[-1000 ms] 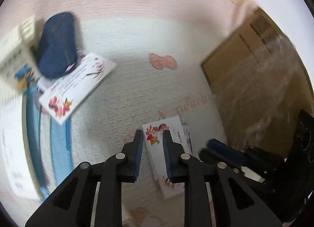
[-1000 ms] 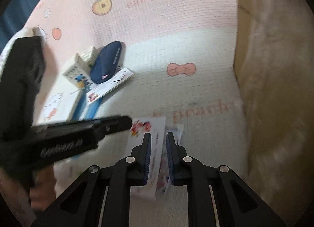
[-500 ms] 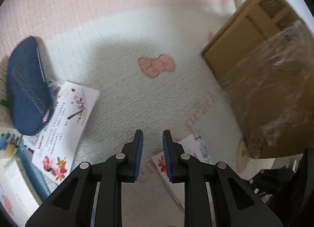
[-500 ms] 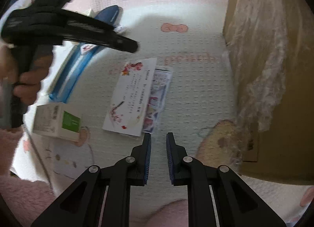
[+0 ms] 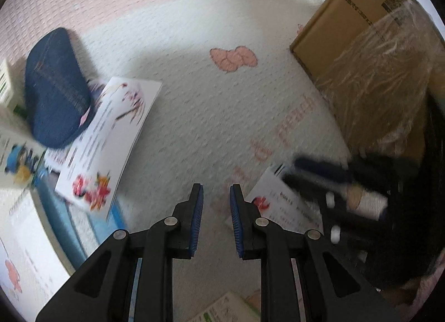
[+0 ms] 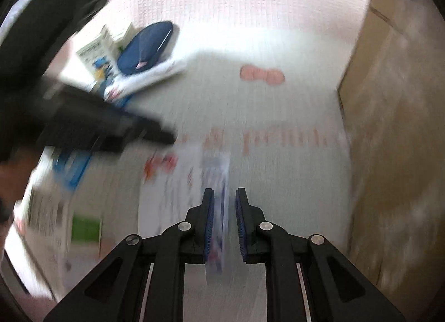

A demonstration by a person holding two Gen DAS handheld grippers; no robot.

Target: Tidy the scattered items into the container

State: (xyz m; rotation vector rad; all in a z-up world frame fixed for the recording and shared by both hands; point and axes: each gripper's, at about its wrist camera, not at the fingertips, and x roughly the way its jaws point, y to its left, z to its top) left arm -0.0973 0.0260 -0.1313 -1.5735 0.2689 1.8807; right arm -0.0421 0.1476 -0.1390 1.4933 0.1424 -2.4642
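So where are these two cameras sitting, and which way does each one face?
Left wrist: on the left tool, facing down at the mat, navy pouch, cardboard box; right tool shows.
Right wrist: on the right tool, facing down at a flowered card; left tool shows.
Shared: mat, pouch, box, pink bow print.

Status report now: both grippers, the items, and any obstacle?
Left gripper and right gripper: narrow gaps, nothing held. Flowered cards, navy pouch on mat, outside cardboard box. Nothing in the way.
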